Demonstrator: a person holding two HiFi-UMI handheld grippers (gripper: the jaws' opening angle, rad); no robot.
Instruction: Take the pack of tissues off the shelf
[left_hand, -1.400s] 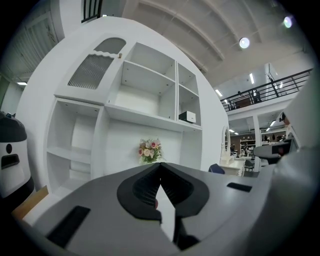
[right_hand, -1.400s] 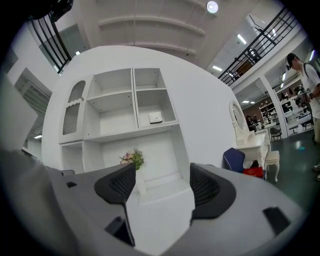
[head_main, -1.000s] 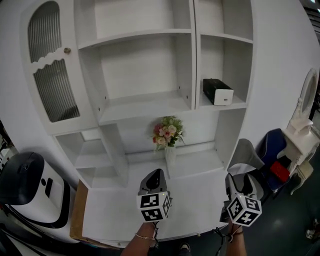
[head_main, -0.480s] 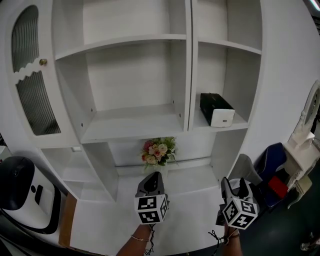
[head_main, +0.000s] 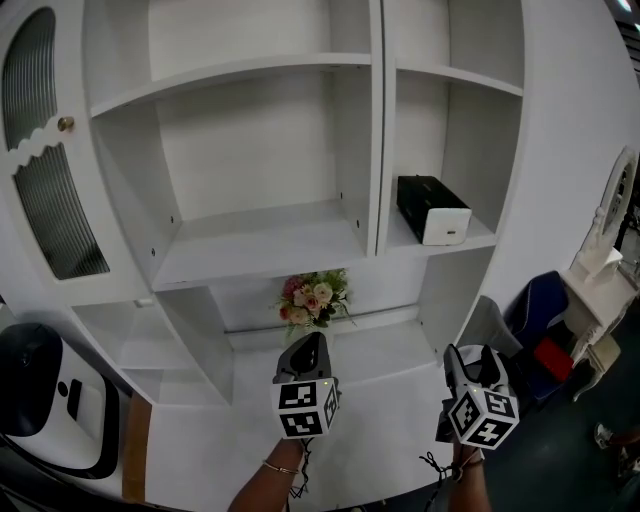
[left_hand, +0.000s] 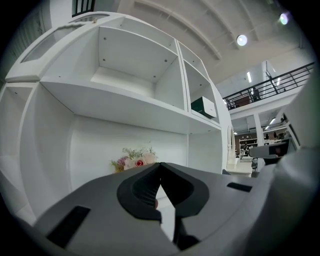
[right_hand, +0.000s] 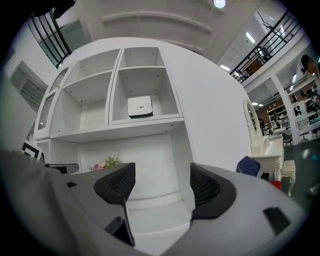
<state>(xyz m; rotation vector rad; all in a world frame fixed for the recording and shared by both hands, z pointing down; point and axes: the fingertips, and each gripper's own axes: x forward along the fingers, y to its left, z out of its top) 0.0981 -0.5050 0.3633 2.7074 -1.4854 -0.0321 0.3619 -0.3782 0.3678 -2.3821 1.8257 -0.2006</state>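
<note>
The pack of tissues (head_main: 433, 209), a black box with a white end face, lies on the right-hand shelf (head_main: 478, 237) of the white cabinet. It also shows in the right gripper view as a white square (right_hand: 140, 106) and small in the left gripper view (left_hand: 203, 106). My left gripper (head_main: 306, 352) is low at centre, jaws shut, nothing held. My right gripper (head_main: 470, 366) is low at right, well below the pack, jaws open and empty (right_hand: 160, 184).
A small bouquet of flowers (head_main: 311, 297) stands on the lower counter (head_main: 390, 340) just beyond the left gripper. A cabinet door with ribbed glass (head_main: 45, 190) is at left. A white and black appliance (head_main: 40, 395) sits at lower left; a blue chair (head_main: 537, 305) at right.
The head view has tilted up, so the shelves and the tissue pack sit lower and larger in the frame. Both grippers stay low, with their jaws unchanged.
</note>
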